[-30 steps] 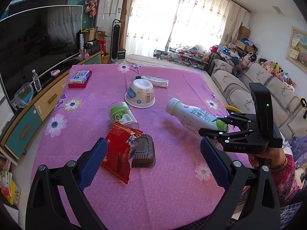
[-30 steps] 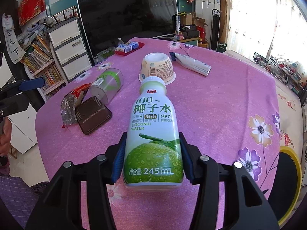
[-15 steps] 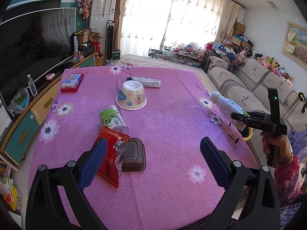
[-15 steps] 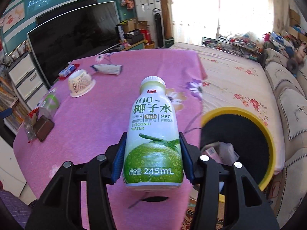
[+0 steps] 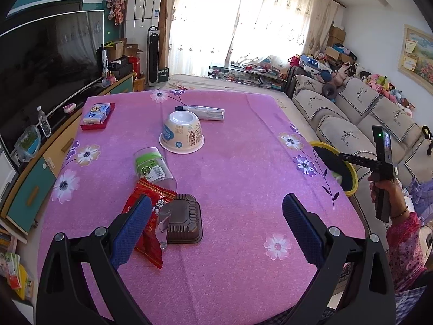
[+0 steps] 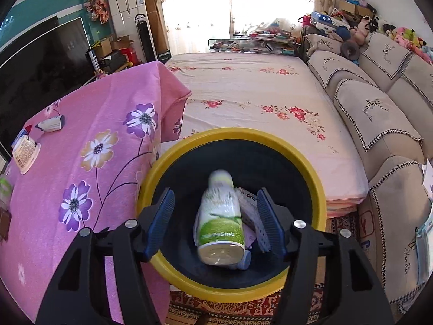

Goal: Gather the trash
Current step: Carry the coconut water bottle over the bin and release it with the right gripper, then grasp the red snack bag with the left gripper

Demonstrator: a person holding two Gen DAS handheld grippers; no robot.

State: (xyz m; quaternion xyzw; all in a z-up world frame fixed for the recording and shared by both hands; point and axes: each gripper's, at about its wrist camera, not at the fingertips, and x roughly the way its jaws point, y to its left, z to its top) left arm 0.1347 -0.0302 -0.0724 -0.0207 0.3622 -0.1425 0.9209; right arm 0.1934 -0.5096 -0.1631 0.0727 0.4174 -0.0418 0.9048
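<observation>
My right gripper (image 6: 215,219) is open above the yellow-rimmed black bin (image 6: 173,159). The coconut water bottle (image 6: 219,222) is blurred, free between the open jaws and inside the bin's mouth, over other trash. The bin's rim also shows in the left wrist view (image 5: 349,173), past the table's right edge. My left gripper (image 5: 213,228) is open and empty above the near table. A red wrapper (image 5: 151,211), a brown plastic tray (image 5: 185,223), a clear green-labelled cup (image 5: 151,166), an upturned white bowl (image 5: 181,132) and a tube (image 5: 203,112) lie on the pink tablecloth (image 5: 243,162).
A blue box on a red tray (image 5: 96,115) sits at the table's far left. A TV cabinet (image 5: 32,168) runs along the left. A sofa (image 6: 379,103) and a flowered mattress (image 6: 257,94) lie beyond the bin. A patterned rug (image 6: 243,306) is under the bin.
My right gripper swung from the table to over the bin, opened and let go of the coconut water bottle, which is dropping into the bin. My left gripper stayed open.
</observation>
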